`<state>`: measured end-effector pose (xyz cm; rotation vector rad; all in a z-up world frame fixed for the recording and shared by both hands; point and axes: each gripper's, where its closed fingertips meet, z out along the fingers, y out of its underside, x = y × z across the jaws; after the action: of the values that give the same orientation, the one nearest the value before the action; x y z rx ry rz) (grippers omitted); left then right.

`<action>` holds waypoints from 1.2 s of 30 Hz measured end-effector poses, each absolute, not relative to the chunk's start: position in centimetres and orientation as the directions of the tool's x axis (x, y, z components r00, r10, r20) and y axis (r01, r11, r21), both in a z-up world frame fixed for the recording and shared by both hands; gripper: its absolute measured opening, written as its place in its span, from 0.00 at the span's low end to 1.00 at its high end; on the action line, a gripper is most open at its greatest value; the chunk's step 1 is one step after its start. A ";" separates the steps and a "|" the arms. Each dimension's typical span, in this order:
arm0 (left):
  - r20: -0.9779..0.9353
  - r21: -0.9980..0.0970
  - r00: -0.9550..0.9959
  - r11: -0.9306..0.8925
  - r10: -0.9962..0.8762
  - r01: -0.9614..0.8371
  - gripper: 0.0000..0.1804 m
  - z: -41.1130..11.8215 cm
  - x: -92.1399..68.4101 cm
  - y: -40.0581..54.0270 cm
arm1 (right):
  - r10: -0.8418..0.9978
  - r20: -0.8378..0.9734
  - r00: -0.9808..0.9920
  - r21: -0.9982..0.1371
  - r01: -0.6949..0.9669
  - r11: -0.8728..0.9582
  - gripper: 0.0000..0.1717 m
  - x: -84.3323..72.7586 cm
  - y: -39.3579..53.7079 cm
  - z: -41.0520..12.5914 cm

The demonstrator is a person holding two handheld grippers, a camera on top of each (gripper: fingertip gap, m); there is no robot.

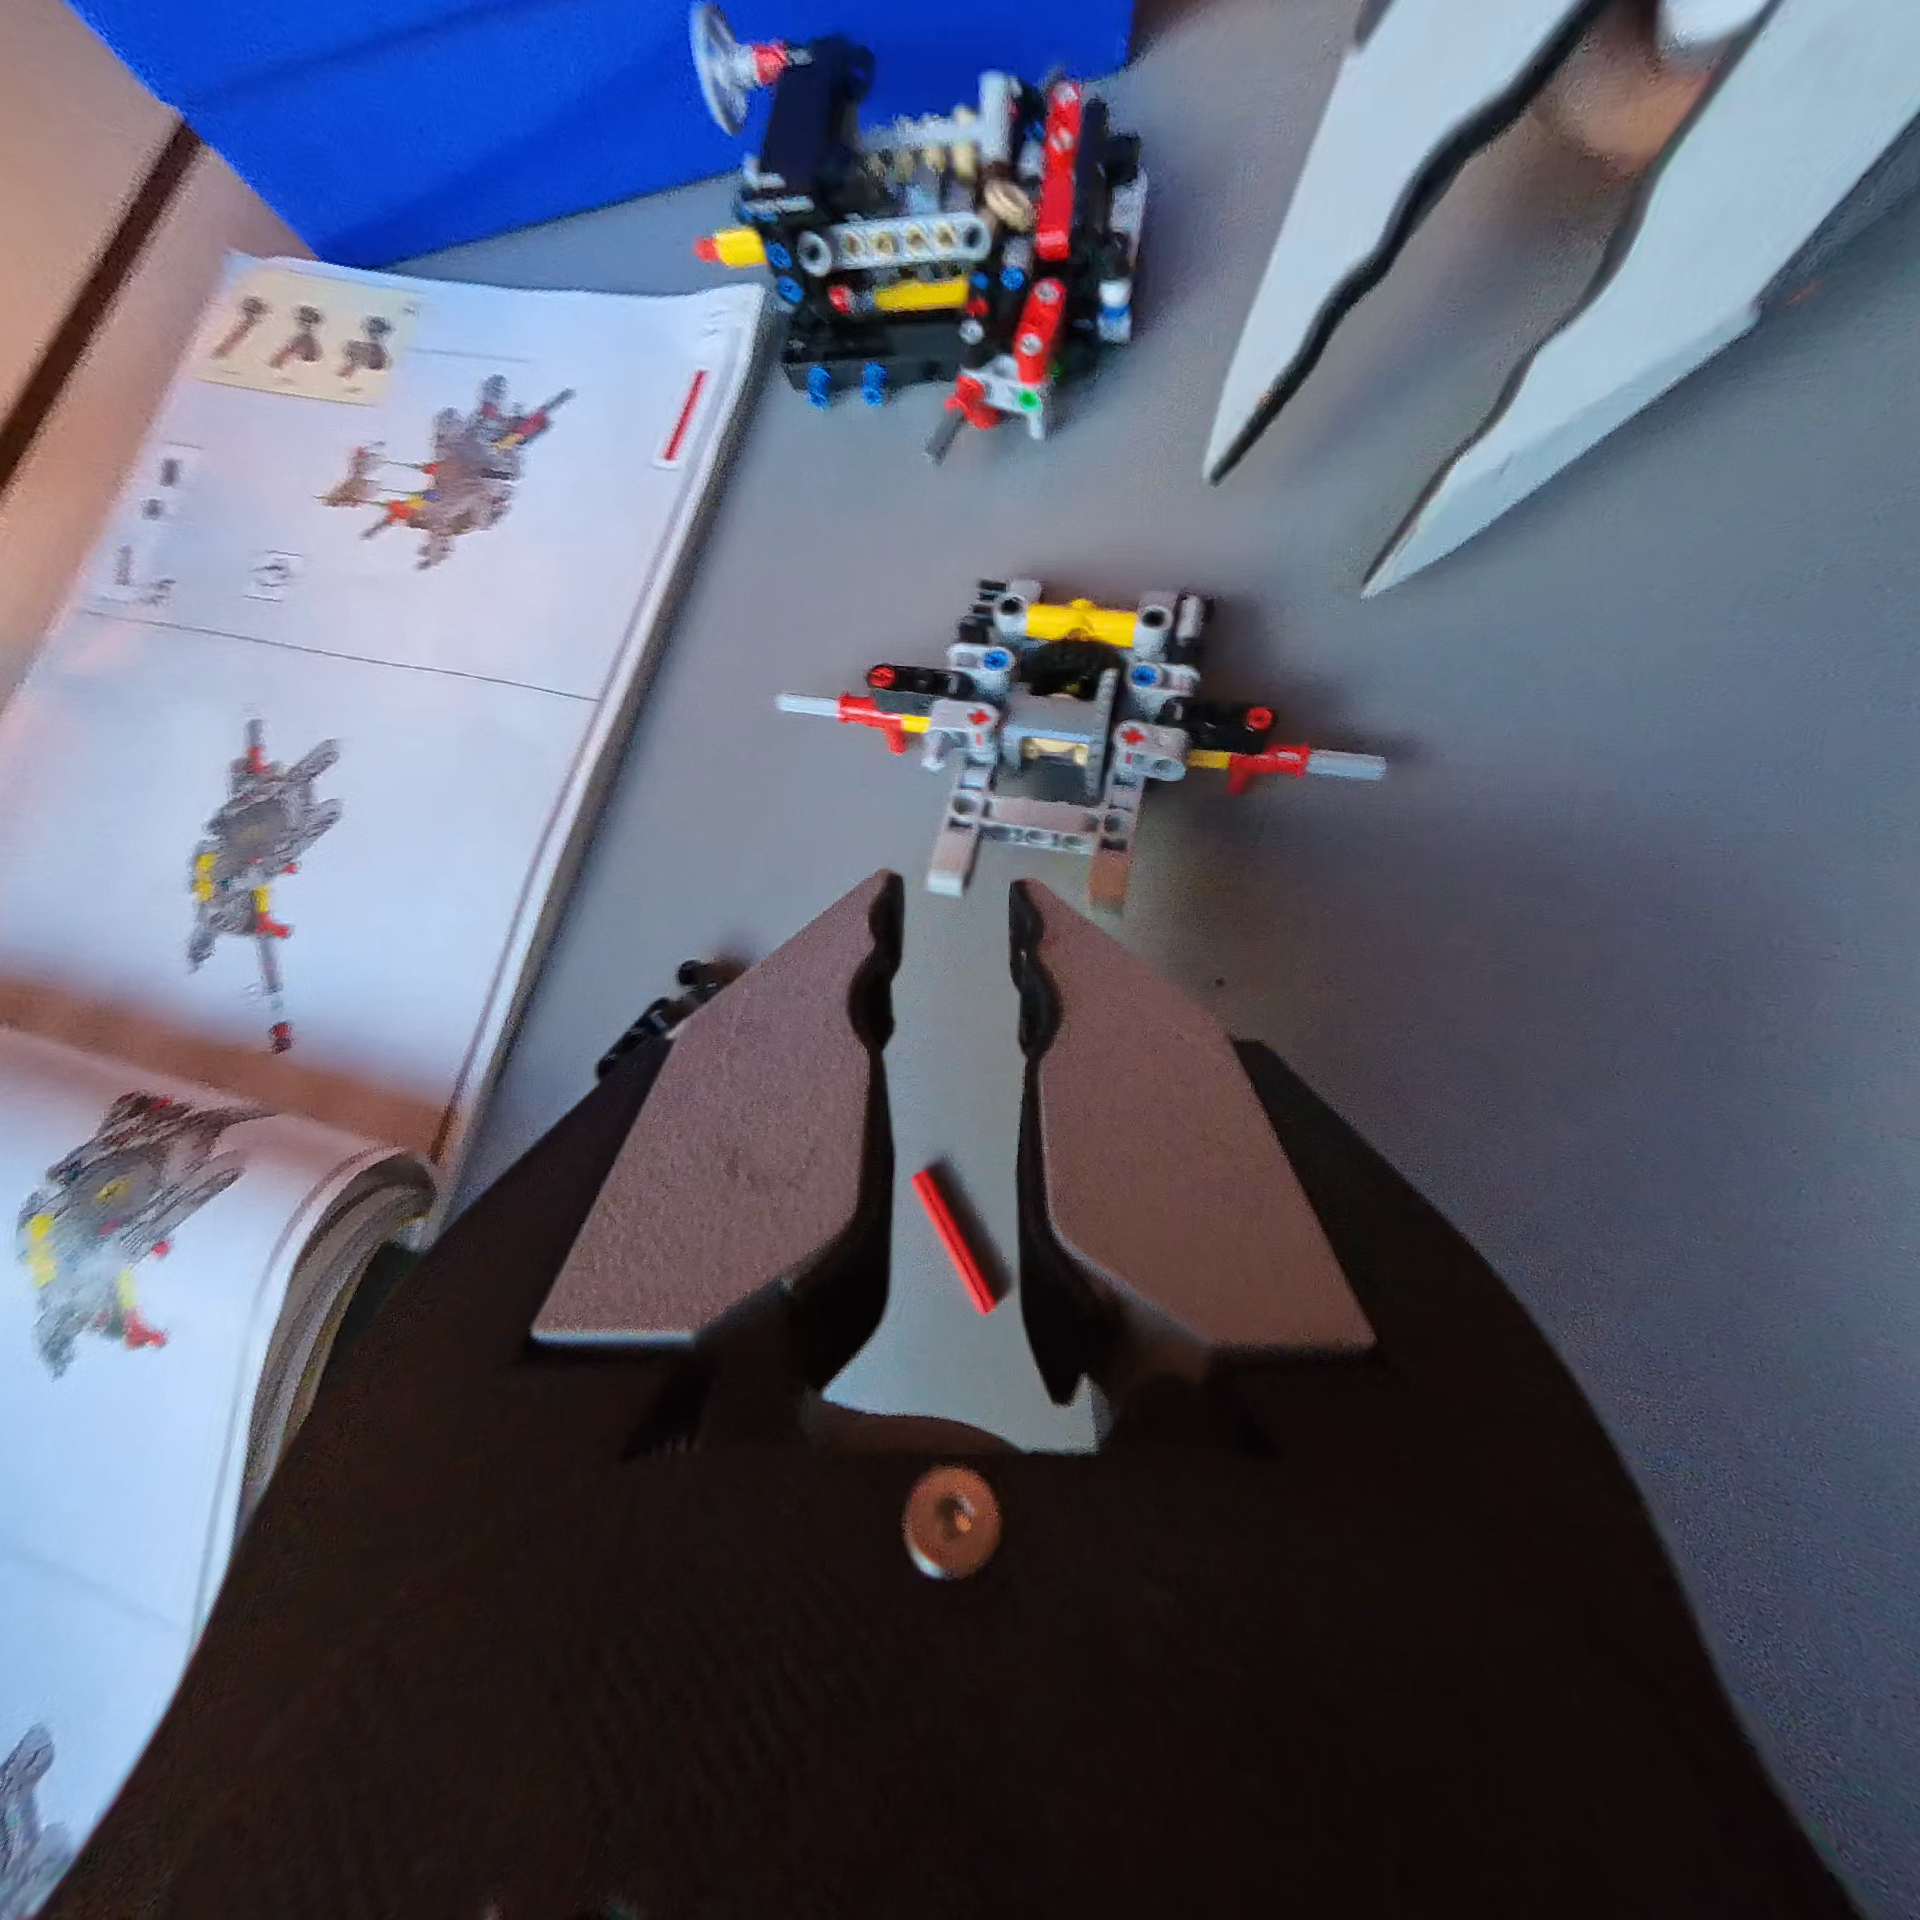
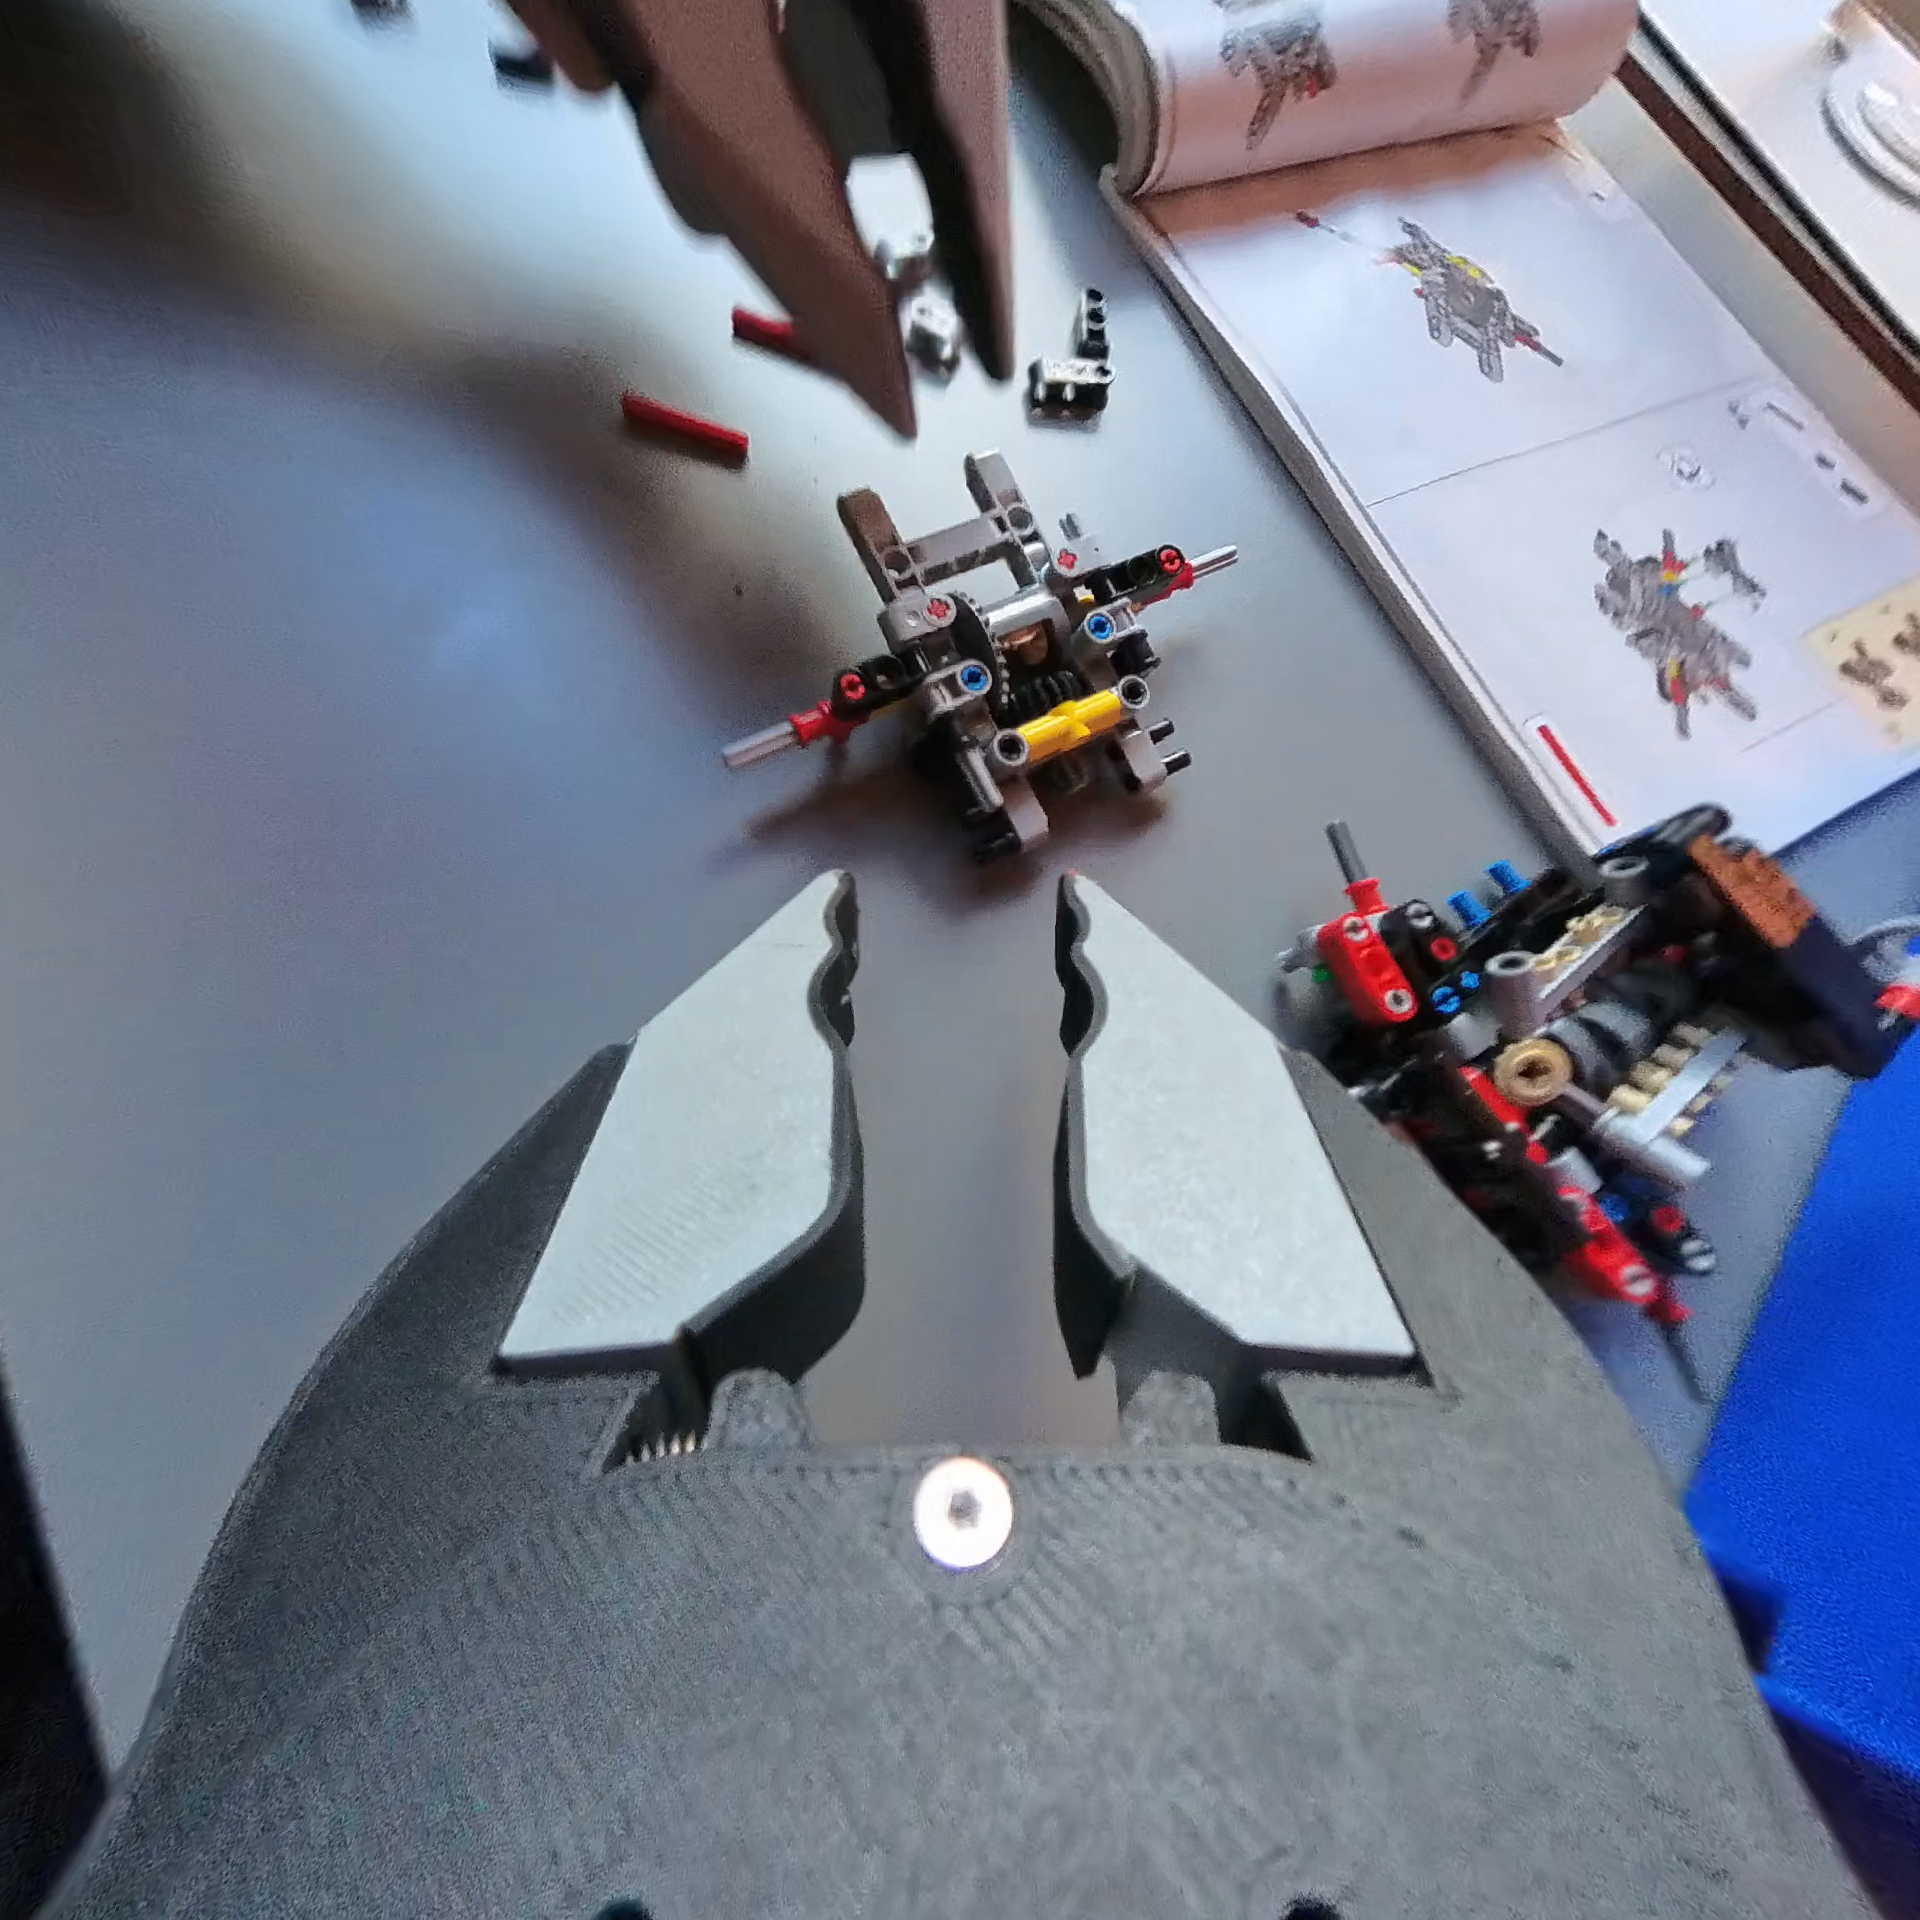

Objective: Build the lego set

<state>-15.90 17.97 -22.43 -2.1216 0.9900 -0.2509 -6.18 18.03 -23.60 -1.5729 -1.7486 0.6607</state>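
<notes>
Red axle (image 1: 958, 1236) loose on table beneath parted left tongs (image 1: 956, 894).

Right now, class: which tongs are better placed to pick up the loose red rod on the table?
Left, probably. The left tongs stand open and empty directly over the red rod, while the right tongs, also open, face the small grey assembly from its far side.

Both wide-angle views are evenly lit yet soft with motion blur, edges bowed by lens distortion, the table (image 2: 312, 644) showing pale glare and the model (image 2: 997, 665) casting a soft shadow.
</notes>
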 end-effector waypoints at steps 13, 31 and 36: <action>0.139 -0.731 0.567 -0.470 -0.812 -0.494 0.08 -21.6 -9.4 14.1 | 0.994 -0.043 0.097 -0.791 0.604 -0.093 0.35 -7.7 18.3 -24.1; -0.076 -0.555 0.396 -0.291 -0.915 -0.779 0.19 -24.0 -10.1 17.2 | 0.981 0.110 -0.159 -0.761 0.622 0.186 0.25 -9.0 18.2 -25.0; -0.072 -0.579 0.398 -0.286 -0.915 -0.763 0.26 -23.6 -9.4 16.8 | 0.958 0.169 -0.233 -0.746 0.604 0.279 0.26 -8.9 17.4 -25.1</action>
<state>-9.43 16.76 -23.62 -2.1250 1.4282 -0.3727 -8.93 17.37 -25.14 -1.4002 -1.9327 0.7337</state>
